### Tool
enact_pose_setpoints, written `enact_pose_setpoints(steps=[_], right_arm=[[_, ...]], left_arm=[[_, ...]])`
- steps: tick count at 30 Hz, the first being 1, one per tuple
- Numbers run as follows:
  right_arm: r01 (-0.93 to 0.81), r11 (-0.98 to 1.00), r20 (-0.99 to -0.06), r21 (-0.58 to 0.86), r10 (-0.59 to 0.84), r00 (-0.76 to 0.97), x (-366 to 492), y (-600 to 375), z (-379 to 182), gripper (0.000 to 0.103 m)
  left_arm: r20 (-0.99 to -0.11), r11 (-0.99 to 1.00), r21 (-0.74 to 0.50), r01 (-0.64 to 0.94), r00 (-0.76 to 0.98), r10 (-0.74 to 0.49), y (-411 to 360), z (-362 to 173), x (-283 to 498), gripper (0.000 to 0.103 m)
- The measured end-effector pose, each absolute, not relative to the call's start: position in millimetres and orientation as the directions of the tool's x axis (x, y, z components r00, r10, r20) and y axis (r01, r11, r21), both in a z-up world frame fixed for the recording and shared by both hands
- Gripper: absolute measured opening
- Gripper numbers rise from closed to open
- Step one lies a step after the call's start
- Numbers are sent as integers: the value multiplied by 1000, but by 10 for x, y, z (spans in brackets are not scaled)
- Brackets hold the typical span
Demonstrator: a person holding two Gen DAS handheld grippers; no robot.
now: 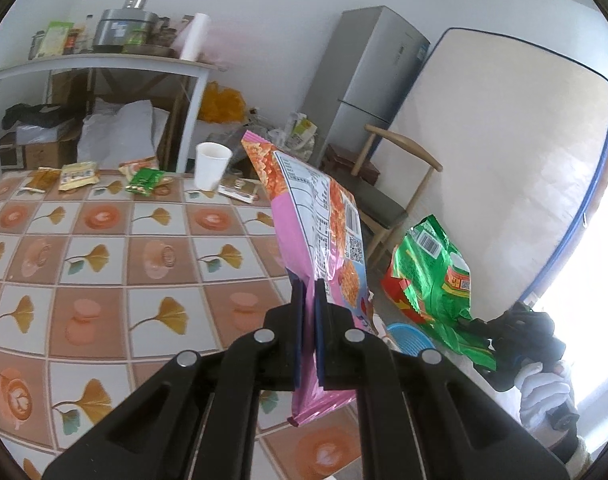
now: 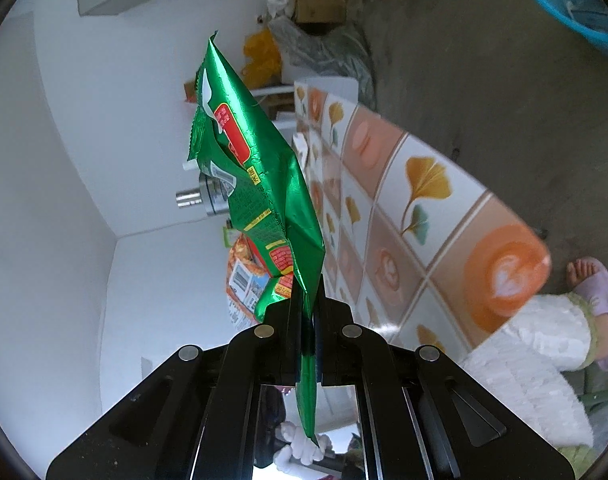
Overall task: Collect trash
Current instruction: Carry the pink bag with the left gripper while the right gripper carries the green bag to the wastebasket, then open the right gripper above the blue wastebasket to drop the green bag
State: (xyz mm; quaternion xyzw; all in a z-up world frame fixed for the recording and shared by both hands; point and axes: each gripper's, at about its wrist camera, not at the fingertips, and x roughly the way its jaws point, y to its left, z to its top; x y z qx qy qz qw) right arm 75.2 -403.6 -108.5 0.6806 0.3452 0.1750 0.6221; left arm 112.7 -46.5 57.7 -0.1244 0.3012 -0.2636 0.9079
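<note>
Now | left gripper [image 1: 308, 294] clamps pink wrapper [image 1: 316, 216] | right gripper [image 2: 308, 300] clamps green wrapper [image 2: 259, 184]

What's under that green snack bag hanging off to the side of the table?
Below the green bag, held by the right gripper, sits a blue basin on the grey floor. Only part of its rim shows; the bag and the pink bag hide the rest and whatever is inside.

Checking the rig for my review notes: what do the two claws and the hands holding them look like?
Both claws are matte black plastic: the left claw and right claw each have two flat fingers with dark blue pads, on slotted linkage arms with round silver pivot pins. A mirror-like plate sits between the right claw's arms. The hand on the right claw wears a white knit glove.
</note>
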Motion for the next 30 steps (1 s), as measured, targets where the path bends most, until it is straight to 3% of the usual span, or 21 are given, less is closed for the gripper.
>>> enact_pose_setpoints(steps=[7, 14, 21, 30], right_arm=[[226, -1, -186, 974, 561, 806, 316, -4606, -1019, 3], [269, 10, -253, 963, 370, 894, -218, -5283, -1108, 3], [472, 49, -471, 880, 210, 857, -414, -5728, -1591, 3], [665, 68, -665, 744, 179, 726, 125, -6105, -2379, 4]], left_arm=[[-469, 771, -416, 483, 612, -637, -820, 660, 1236, 5], [-485, 707, -447, 548, 516, -706, -1391, 643, 1432, 5], [-515, 680, -435, 590, 457, -725, -1864, 568, 1540, 5], [-557, 679, -432, 594, 417, -718, -2147, 449, 1719, 5]])
